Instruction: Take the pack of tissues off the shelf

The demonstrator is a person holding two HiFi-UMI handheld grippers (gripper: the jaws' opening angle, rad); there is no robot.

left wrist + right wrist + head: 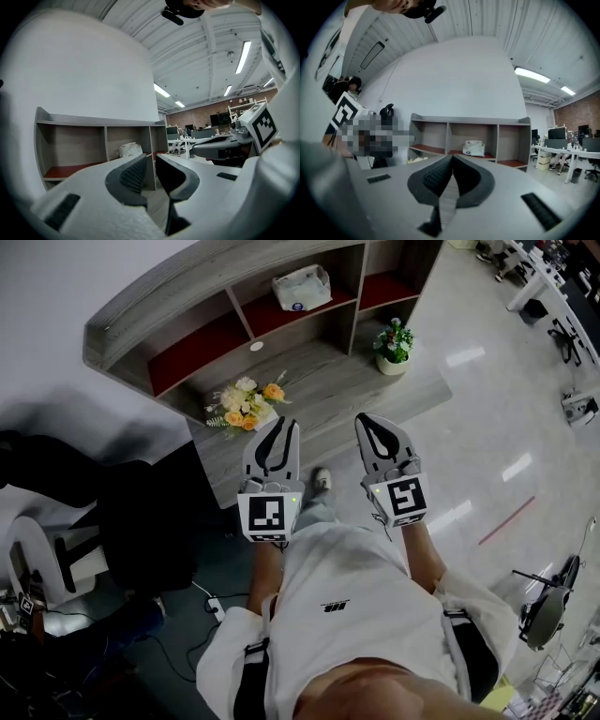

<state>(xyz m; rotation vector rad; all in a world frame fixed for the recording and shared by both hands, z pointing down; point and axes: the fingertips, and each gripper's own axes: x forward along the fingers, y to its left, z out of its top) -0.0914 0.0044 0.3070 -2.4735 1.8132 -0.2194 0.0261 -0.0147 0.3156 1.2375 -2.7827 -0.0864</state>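
The pack of tissues (302,287), white and soft with a blue mark, lies in the middle compartment of the grey shelf (187,296) on its red floor. It also shows in the left gripper view as the pack of tissues (130,150) and in the right gripper view as the pack of tissues (474,148). Both grippers hang in the air well short of the shelf, pointing at it. My left gripper (281,423) (153,157) has a narrow gap between its jaws and nothing in it. The jaw tips of my right gripper (372,420) (452,157) meet, and it holds nothing.
A bunch of flowers (246,406) lies on the grey platform (356,390) in front of the shelf. A potted plant (393,343) stands at its right end. A dark chair (112,521) sits to my left, and office desks (544,287) at far right.
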